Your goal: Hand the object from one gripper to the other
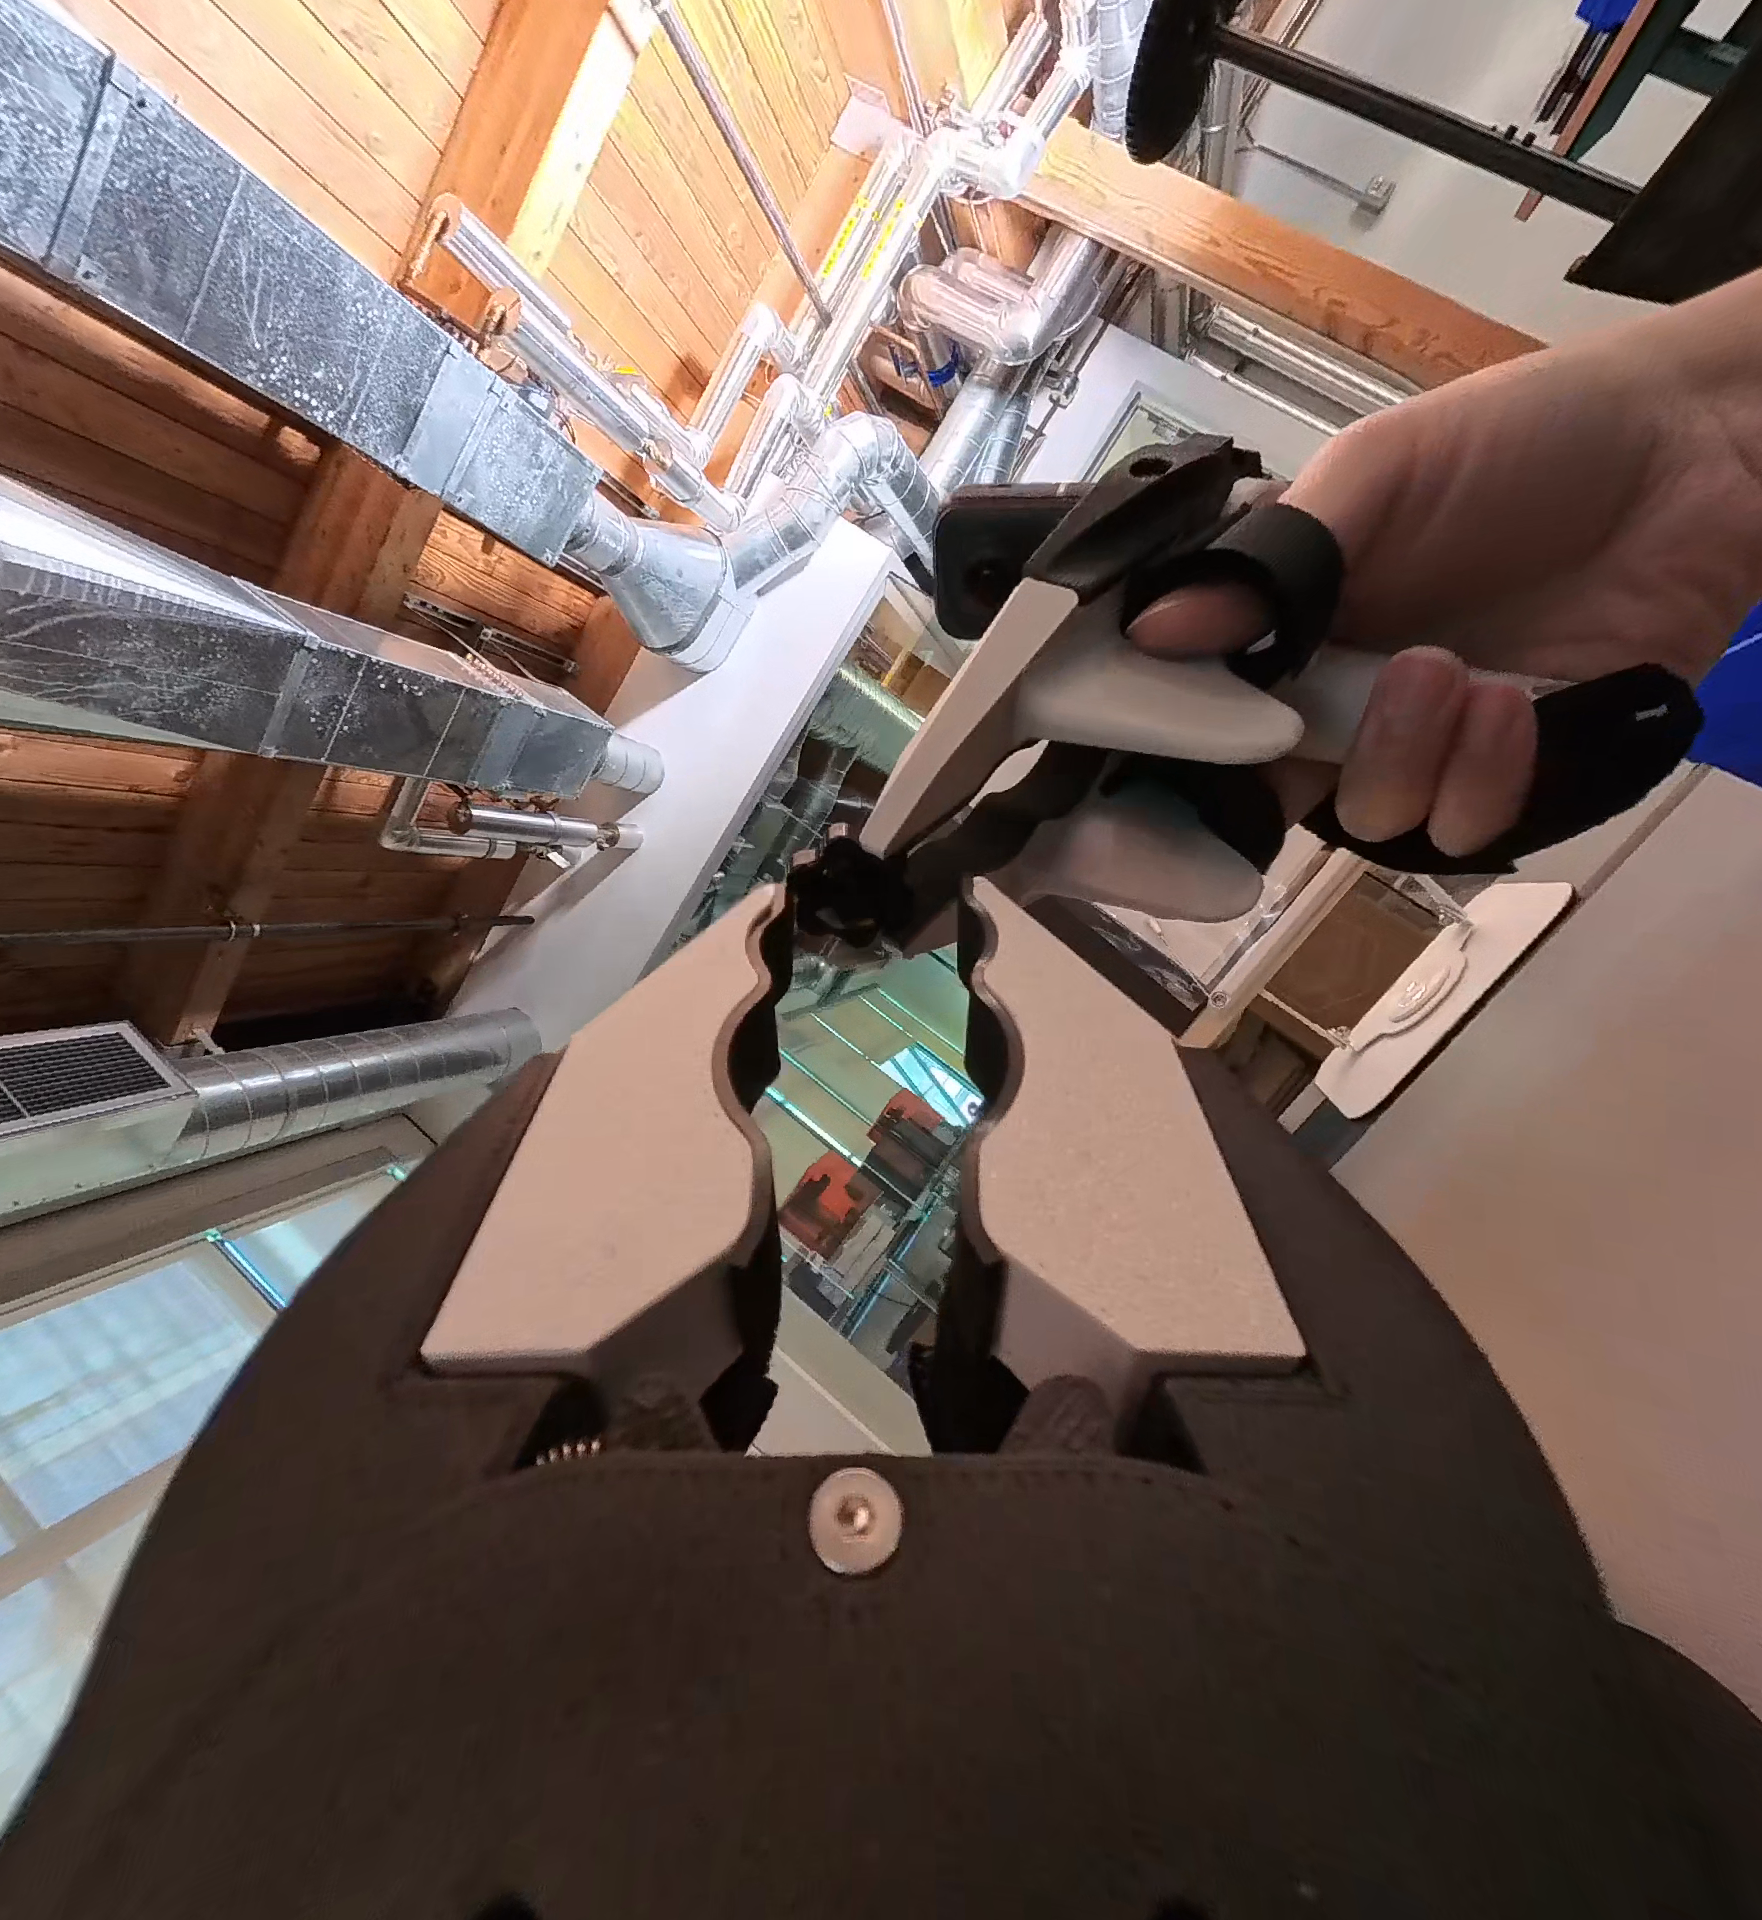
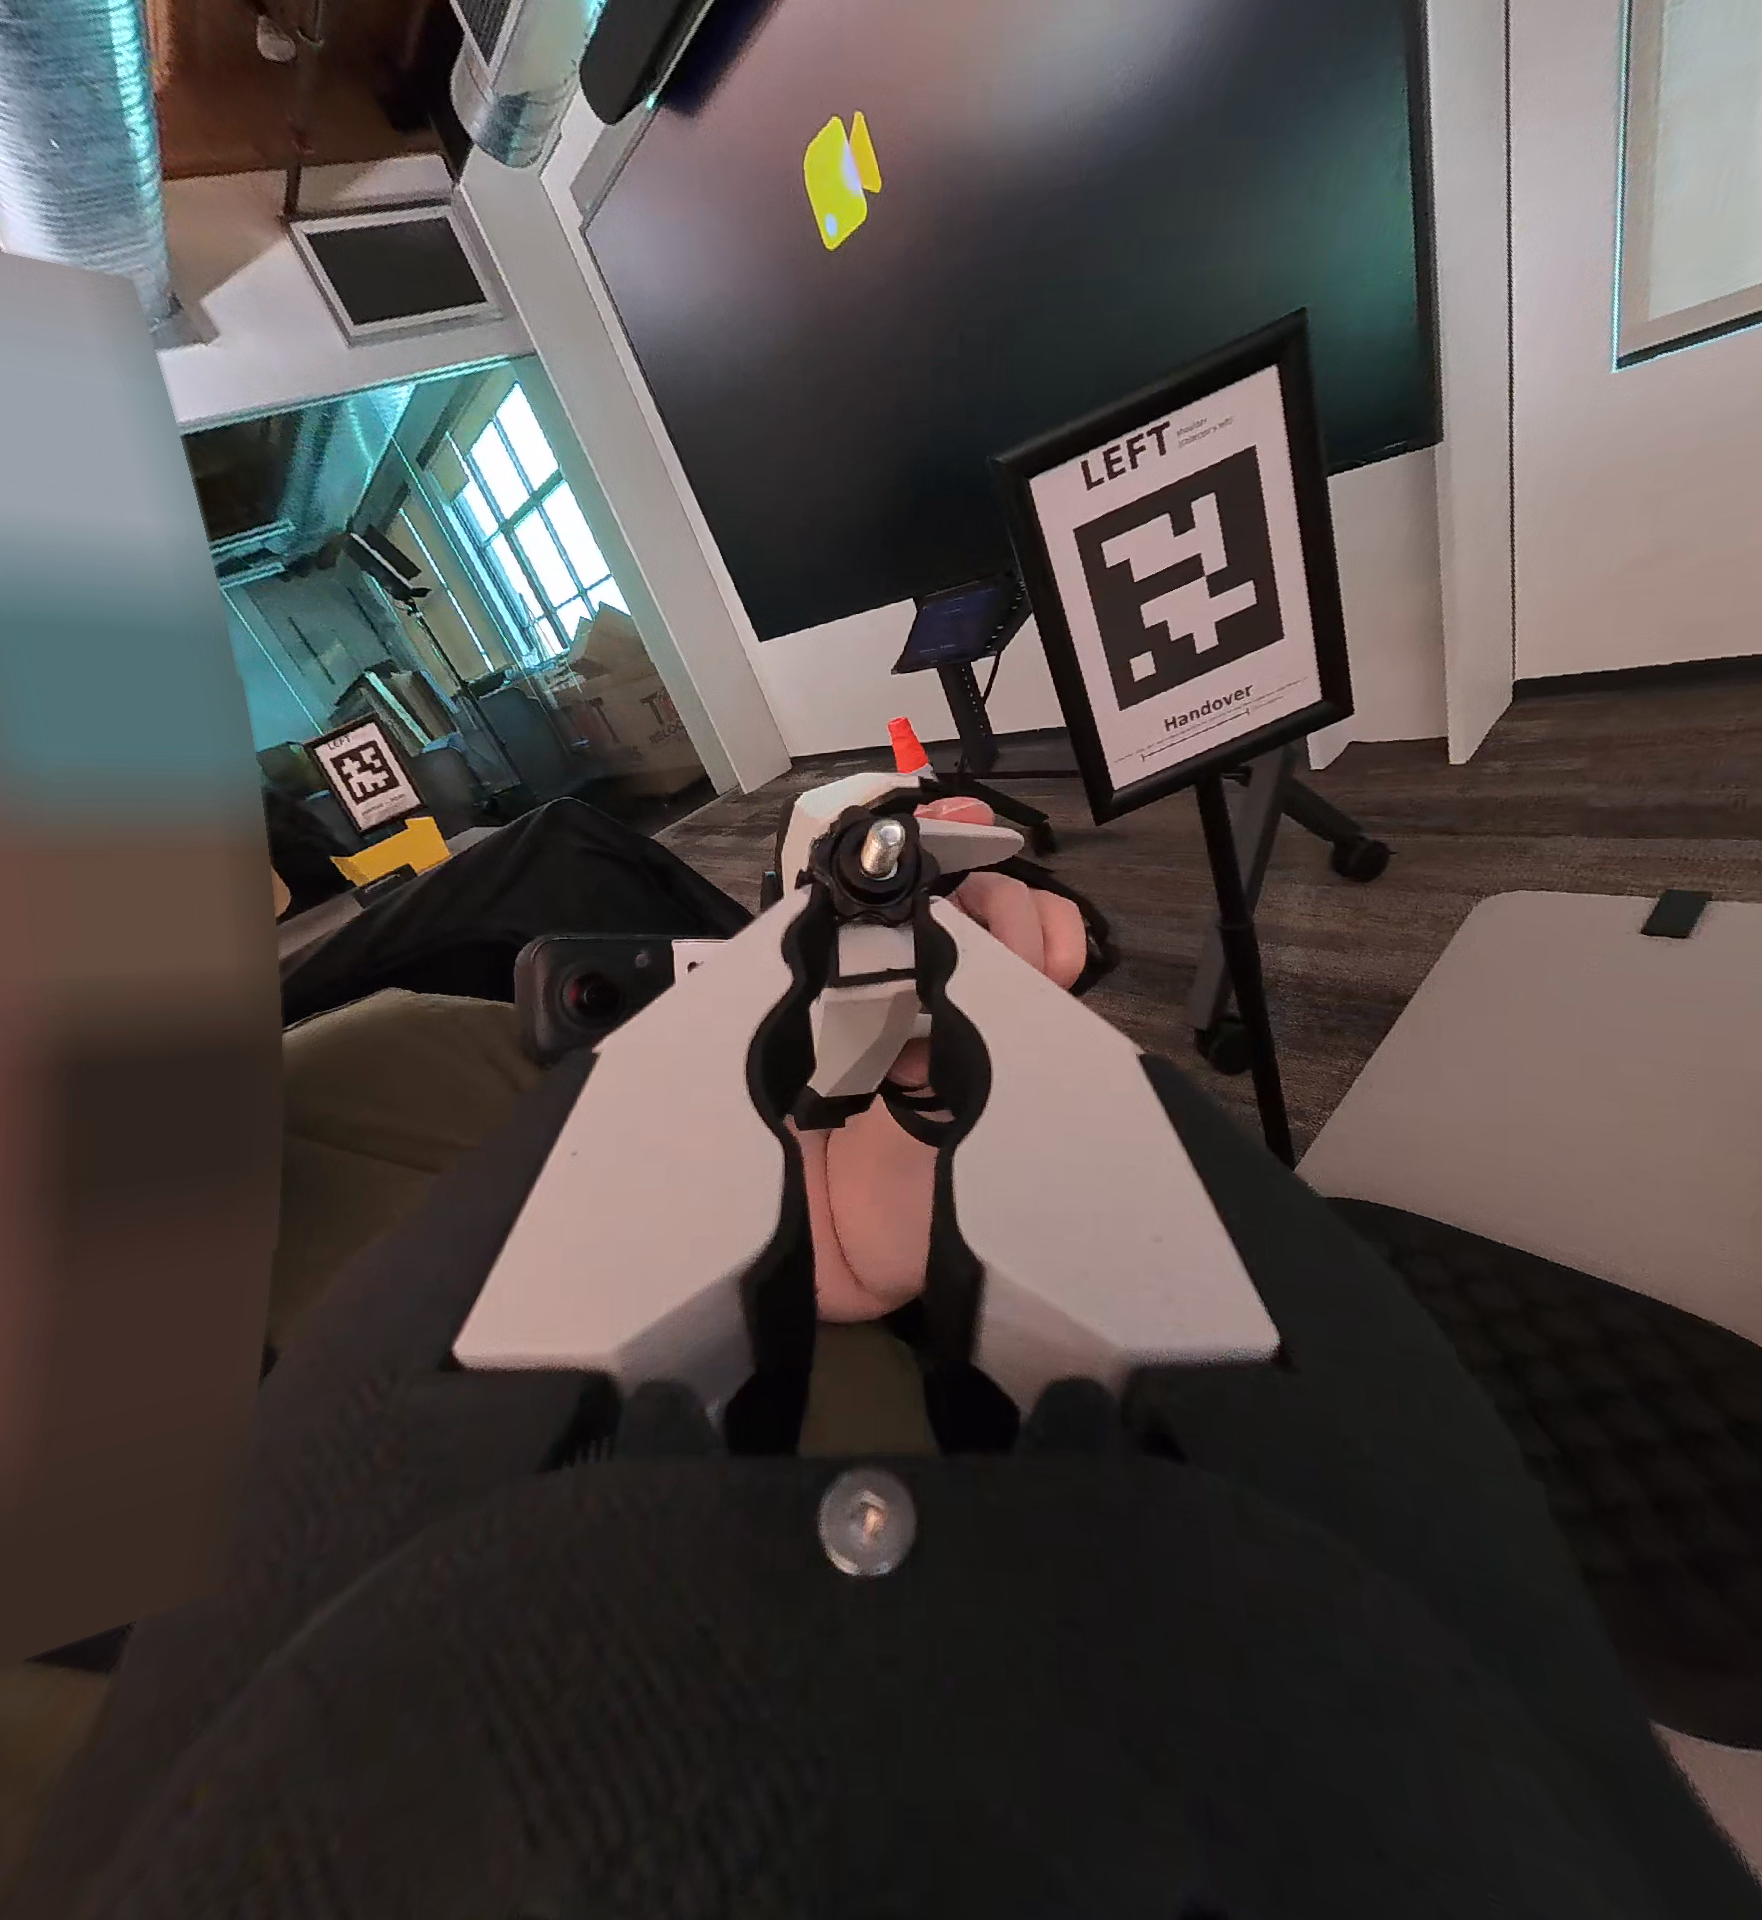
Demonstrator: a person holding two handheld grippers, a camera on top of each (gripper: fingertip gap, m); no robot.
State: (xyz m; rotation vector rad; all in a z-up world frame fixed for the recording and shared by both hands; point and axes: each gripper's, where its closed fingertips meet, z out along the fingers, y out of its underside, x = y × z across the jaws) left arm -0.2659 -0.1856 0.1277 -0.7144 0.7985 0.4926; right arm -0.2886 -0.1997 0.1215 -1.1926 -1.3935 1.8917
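Note:
The object is a small black star knob (image 2: 856,878) with a silver screw stud (image 2: 882,836). My right gripper (image 2: 866,904) is shut on the knob at its fingertips. In the left wrist view the right gripper (image 1: 882,883) comes in from the right, held by a hand (image 1: 1531,540), and brings the knob (image 1: 841,894) between the tips of my left gripper (image 1: 866,920). The left fingers stand apart, wider than the knob, which sits close to the left fingertip (image 1: 752,935). The left gripper (image 2: 892,831) also shows beyond the knob in the right wrist view.
The left wrist view looks up at metal ducts (image 1: 233,260) and a wooden ceiling. A framed marker sign on a stand (image 2: 1183,582) is at the right, a large dark screen (image 2: 1012,312) behind it, a white table (image 2: 1583,1039) and a black mesh chair (image 2: 1583,1403) below. My left and right fingertips are right by each other.

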